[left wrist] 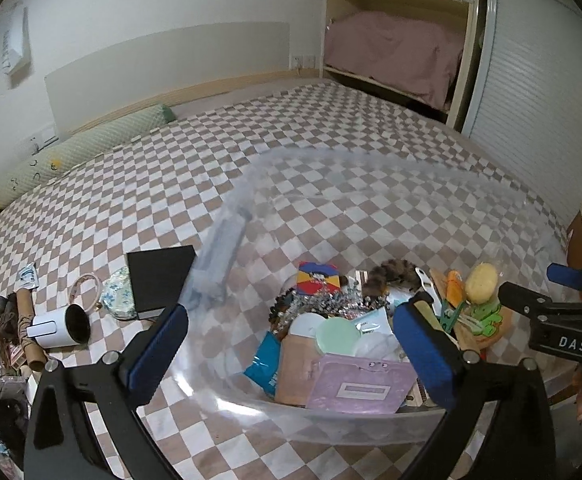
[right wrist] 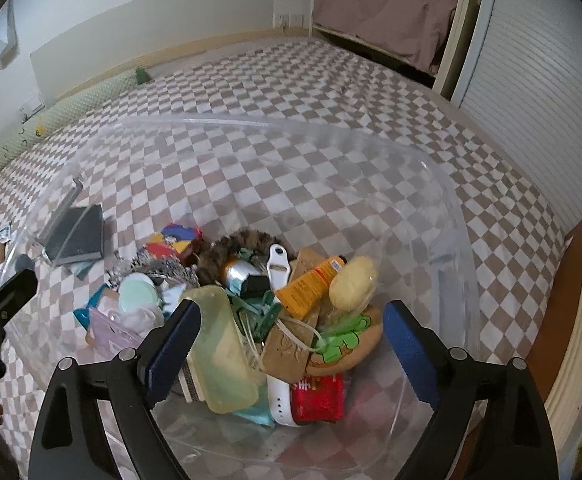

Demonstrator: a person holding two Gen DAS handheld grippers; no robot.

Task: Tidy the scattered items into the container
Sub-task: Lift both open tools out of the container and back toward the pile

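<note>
A clear plastic container (left wrist: 251, 188) stands on the checkered bed and holds several items: a purple pouch (left wrist: 363, 384), a mint lid (left wrist: 337, 332), an orange tube (right wrist: 311, 284), a red pouch (right wrist: 317, 396) and a yellowish case (right wrist: 223, 348). My left gripper (left wrist: 291, 352) hangs open over its left half with nothing between the pads. My right gripper (right wrist: 291, 344) is open above the right half, and the yellowish case lies loose by its left finger. Outside, to the left, lie a white mug (left wrist: 61, 326) on its side, a black box (left wrist: 159, 280), a floral pouch (left wrist: 119, 294) and a pink ring (left wrist: 87, 286).
A cardboard tube (left wrist: 29, 328) and more small clutter lie at the bed's left edge. A green bolster (left wrist: 87, 152) runs along the headboard. A slatted wardrobe door (left wrist: 539, 92) and a wooden bed frame (right wrist: 579, 320) stand to the right.
</note>
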